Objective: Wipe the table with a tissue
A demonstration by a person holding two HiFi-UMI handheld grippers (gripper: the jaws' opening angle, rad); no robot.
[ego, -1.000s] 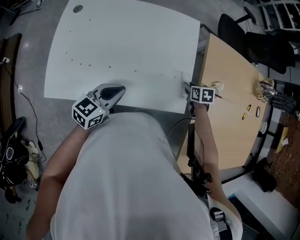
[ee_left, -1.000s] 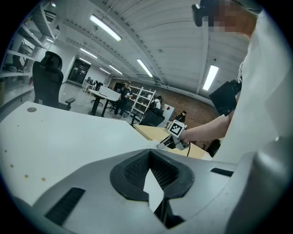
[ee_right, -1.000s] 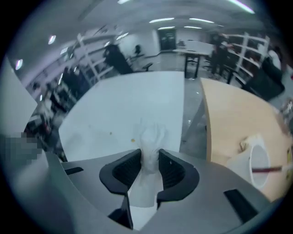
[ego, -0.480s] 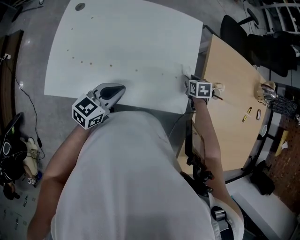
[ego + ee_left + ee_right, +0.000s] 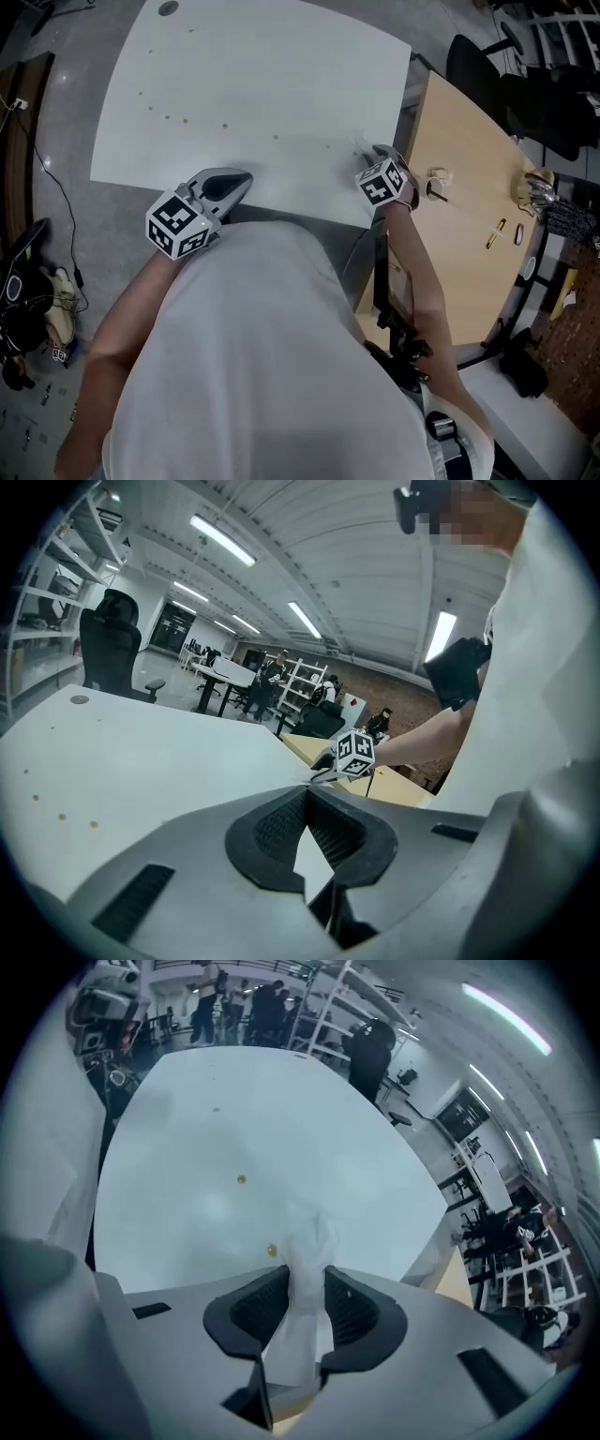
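- Right of centre, our right gripper (image 5: 366, 150) clamps a white tissue (image 5: 307, 1241) at the white table (image 5: 262, 75) edge.
- Our left gripper (image 5: 242, 178), lower left, is closed and empty.
- We should press the tissue flat and sweep toward the brown spots (image 5: 272, 1251).

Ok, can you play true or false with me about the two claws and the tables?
1. The right claw is squeezing a crumpled white paper tissue. True.
2. The left claw holds a tissue too. False: the left claw is shut with nothing in it.
3. The flat white table has small brownish spots on it. True.
4. The light wooden table stands on the left claw's side. False: the light wooden table is on the right claw's side.
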